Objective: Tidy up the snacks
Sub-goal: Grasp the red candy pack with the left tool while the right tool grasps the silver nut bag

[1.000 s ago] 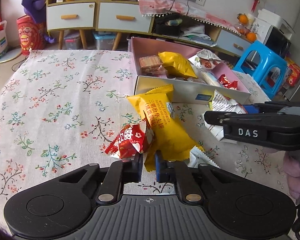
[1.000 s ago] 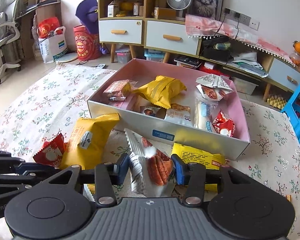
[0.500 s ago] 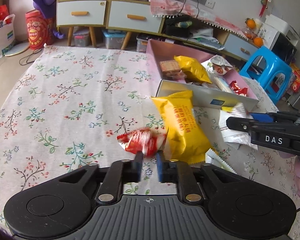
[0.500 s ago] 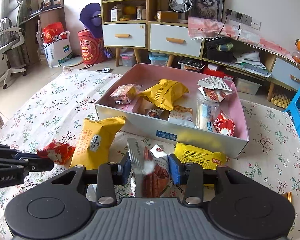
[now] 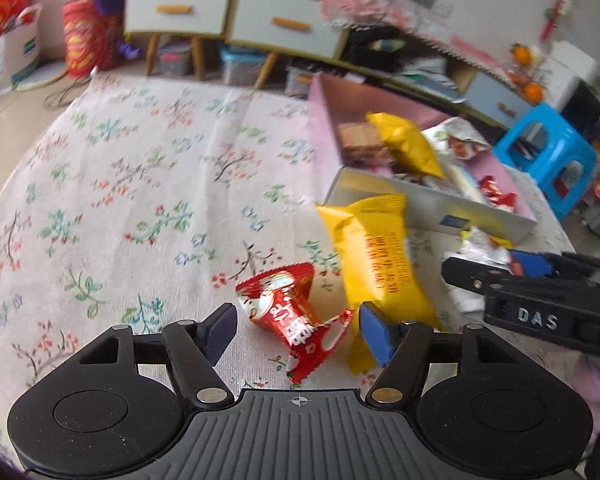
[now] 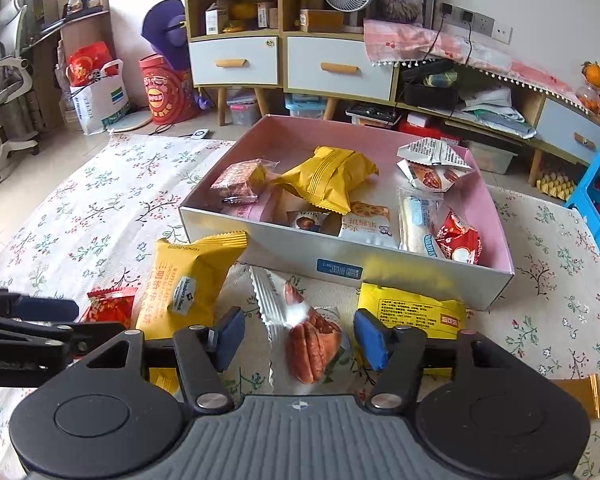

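Observation:
My left gripper [image 5: 298,330] is open, with a small red snack packet [image 5: 290,314] lying on the tablecloth between its fingers. A big yellow snack bag [image 5: 380,260] lies just right of it, also in the right wrist view [image 6: 188,280]. My right gripper [image 6: 298,338] is open around a white pecan packet [image 6: 304,332] lying on the cloth. The pink-lined snack box [image 6: 380,264] stands beyond, holding several packets. The red packet also shows in the right wrist view [image 6: 110,306].
A flat yellow packet [image 6: 412,310] lies against the box's front wall, right of my right gripper. The right gripper shows in the left wrist view [image 5: 540,304]. A blue stool [image 5: 548,156] stands beyond the floral-cloth table [image 5: 120,184]. Cabinets line the back wall.
Both grippers have opened. The left let go of the red packet, which now lies on the cloth; the right let go of the pecan packet.

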`<move>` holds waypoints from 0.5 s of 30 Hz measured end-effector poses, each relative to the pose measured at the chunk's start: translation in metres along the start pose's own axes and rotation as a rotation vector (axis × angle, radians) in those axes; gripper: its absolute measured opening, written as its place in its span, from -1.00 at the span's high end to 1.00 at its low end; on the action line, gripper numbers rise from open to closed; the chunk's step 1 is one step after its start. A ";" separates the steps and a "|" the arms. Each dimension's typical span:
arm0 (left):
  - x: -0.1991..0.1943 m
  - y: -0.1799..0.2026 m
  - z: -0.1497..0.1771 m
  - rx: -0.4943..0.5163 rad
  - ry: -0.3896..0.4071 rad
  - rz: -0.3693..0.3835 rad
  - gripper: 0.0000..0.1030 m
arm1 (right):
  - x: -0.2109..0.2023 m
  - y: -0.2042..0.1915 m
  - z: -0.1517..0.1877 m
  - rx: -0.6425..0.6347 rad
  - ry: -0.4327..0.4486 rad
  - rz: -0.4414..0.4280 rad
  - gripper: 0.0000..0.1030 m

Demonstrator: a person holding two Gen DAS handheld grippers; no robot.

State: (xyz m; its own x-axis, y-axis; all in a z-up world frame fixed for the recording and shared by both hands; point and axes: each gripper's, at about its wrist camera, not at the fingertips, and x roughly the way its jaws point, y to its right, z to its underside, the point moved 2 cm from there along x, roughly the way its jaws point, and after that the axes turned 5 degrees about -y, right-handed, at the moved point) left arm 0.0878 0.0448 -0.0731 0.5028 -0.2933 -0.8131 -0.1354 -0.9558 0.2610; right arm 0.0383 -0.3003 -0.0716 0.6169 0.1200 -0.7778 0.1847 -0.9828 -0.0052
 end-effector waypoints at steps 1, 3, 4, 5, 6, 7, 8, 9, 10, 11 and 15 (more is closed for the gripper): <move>0.002 -0.002 0.000 -0.024 -0.006 0.005 -0.02 | 0.001 0.000 0.000 -0.001 -0.004 -0.001 0.27; 0.005 -0.005 0.000 -0.061 -0.012 -0.008 0.15 | 0.003 0.000 -0.001 -0.006 -0.005 0.014 0.43; 0.005 -0.006 0.000 -0.061 -0.004 -0.015 0.20 | 0.003 0.001 -0.002 -0.007 -0.005 0.011 0.45; 0.004 -0.006 0.000 -0.059 -0.001 -0.021 0.22 | 0.002 0.002 -0.003 -0.004 -0.001 0.011 0.46; 0.004 -0.006 0.000 -0.060 0.005 -0.024 0.29 | 0.002 0.003 -0.003 0.002 0.001 0.010 0.47; 0.002 -0.006 0.000 -0.060 0.013 -0.026 0.33 | 0.001 0.005 -0.004 0.012 0.000 0.004 0.49; 0.001 -0.006 -0.001 -0.059 0.020 -0.030 0.33 | 0.000 0.008 -0.004 0.025 -0.001 -0.004 0.49; 0.000 -0.006 -0.001 -0.056 0.027 -0.034 0.34 | -0.001 0.010 -0.005 0.039 -0.002 -0.013 0.50; -0.002 -0.006 -0.002 -0.053 0.034 -0.037 0.34 | -0.002 0.013 -0.005 0.053 -0.001 -0.019 0.50; -0.004 -0.006 -0.003 -0.053 0.040 -0.039 0.35 | -0.005 0.017 -0.006 0.068 0.001 -0.023 0.50; -0.014 -0.006 -0.009 -0.052 0.072 -0.037 0.36 | -0.017 0.032 -0.011 0.122 0.020 -0.040 0.51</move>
State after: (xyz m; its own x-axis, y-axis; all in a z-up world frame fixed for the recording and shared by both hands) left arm 0.0891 0.0545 -0.0580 0.5672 -0.2538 -0.7835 -0.0719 -0.9630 0.2599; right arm 0.0418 -0.3323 -0.0515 0.6265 0.1608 -0.7626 0.1153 -0.9868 -0.1134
